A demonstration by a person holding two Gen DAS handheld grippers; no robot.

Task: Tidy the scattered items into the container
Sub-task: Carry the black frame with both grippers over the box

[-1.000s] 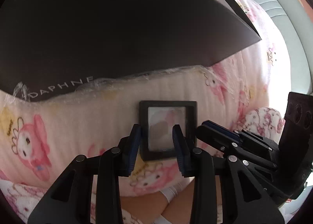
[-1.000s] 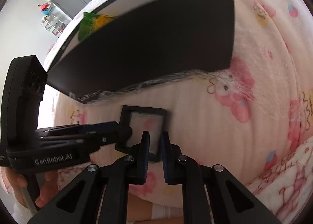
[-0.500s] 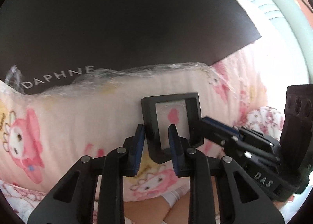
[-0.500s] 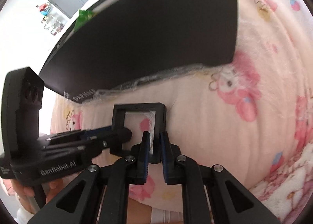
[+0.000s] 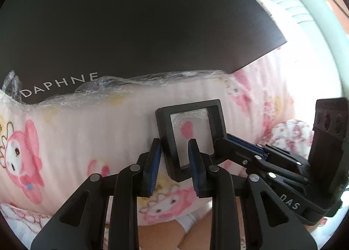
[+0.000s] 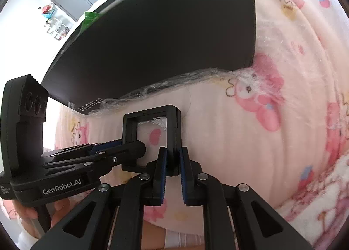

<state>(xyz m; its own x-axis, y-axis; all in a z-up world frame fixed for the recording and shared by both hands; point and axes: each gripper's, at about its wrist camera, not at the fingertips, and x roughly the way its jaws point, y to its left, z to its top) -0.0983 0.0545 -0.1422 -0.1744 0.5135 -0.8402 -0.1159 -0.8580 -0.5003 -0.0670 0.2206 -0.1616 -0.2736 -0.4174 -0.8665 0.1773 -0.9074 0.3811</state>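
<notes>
Both grippers, left (image 5: 174, 158) and right (image 6: 173, 162), pinched the light, stiff frame (image 5: 192, 132) by its rails below the box (image 5: 130, 20); its clear film looked fragile.

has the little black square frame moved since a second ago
Yes. The black square frame lay flat on the pink blanket; now it is tilted up off it and nearer the DAPHNE box, shut in both the left gripper and right gripper.
</notes>
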